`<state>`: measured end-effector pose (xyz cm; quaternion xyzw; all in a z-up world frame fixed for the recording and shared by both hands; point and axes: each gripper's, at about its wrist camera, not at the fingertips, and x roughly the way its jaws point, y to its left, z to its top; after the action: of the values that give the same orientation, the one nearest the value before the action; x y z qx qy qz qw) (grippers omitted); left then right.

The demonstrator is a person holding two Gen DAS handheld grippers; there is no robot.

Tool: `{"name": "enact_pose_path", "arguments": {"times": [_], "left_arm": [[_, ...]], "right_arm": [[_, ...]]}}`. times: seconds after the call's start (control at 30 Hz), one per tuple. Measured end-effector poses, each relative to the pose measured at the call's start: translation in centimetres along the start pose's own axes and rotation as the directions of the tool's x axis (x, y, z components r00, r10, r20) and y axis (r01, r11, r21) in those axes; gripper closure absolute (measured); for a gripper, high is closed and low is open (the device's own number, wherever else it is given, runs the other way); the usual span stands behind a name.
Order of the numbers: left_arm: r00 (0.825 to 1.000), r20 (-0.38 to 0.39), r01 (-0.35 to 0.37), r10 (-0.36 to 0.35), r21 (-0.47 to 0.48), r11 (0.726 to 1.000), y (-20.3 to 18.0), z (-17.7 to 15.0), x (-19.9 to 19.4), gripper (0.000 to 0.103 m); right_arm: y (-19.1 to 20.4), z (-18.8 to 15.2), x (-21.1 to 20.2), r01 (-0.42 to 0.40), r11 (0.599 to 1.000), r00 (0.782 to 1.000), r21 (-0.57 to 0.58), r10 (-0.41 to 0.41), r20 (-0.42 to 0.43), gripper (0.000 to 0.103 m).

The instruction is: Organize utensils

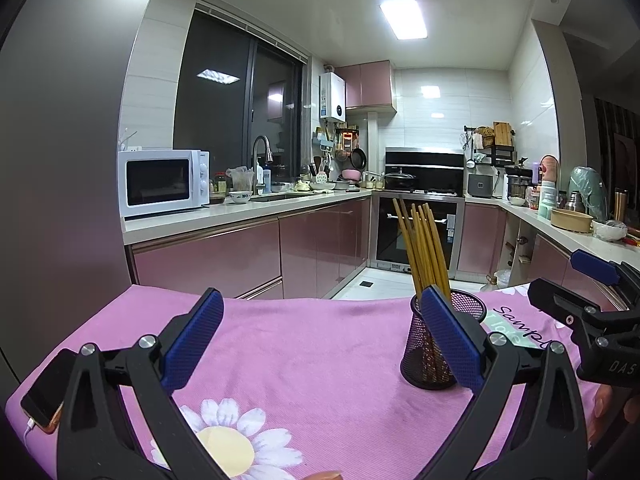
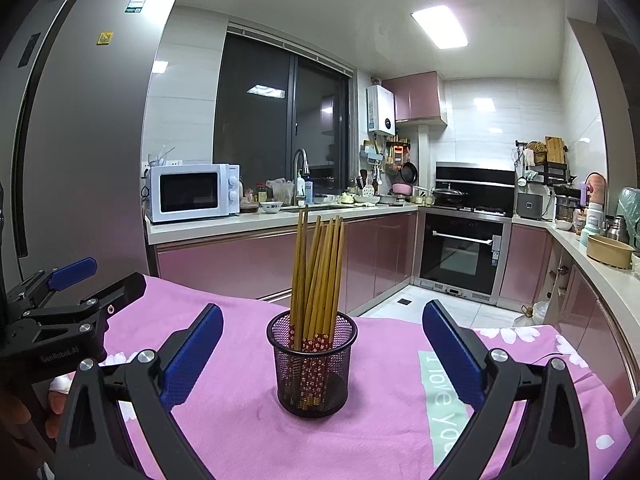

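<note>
Nearest the cameras, both tools are empty. The left gripper (image 1: 322,344) has its blue pads spread wide over the pink cloth (image 1: 304,344), holding nothing; the right gripper (image 2: 322,350) is spread just as wide, also empty, with the mesh cup framed between its fingers but well ahead of them. A phone (image 1: 42,394) lies at the cloth's left edge, near the left gripper.

Next out, the black mesh holder (image 2: 312,364) stands upright on the cloth, and the bamboo chopsticks (image 2: 318,276) stand in it as a loose bundle, their red patterned ends down in the cup and their tips fanning slightly.

No loose utensil shows on the visible cloth, so the gathering looks essentially done. The cloth's near corners and the area behind the gripper bodies are hidden, so a stray piece there cannot be ruled out.

Beyond lie the kitchen counter (image 2: 256,220) and microwave (image 2: 192,192), untouched by the work.
</note>
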<state>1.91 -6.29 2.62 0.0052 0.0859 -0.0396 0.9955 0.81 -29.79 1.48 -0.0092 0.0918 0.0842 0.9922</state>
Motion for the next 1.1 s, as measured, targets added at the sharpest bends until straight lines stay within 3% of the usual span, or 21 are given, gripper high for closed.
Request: {"name": "enact_pose_path", "arguments": {"times": [1.1], "left_arm": [[1.0, -0.011, 0.006, -0.006, -0.004, 1.0, -0.56, -0.43, -0.09, 0.006]], "right_arm": [[0.11, -0.08, 0.0, 0.011, 1.0, 1.0, 0.01, -0.011, 0.019, 0.007]]}}
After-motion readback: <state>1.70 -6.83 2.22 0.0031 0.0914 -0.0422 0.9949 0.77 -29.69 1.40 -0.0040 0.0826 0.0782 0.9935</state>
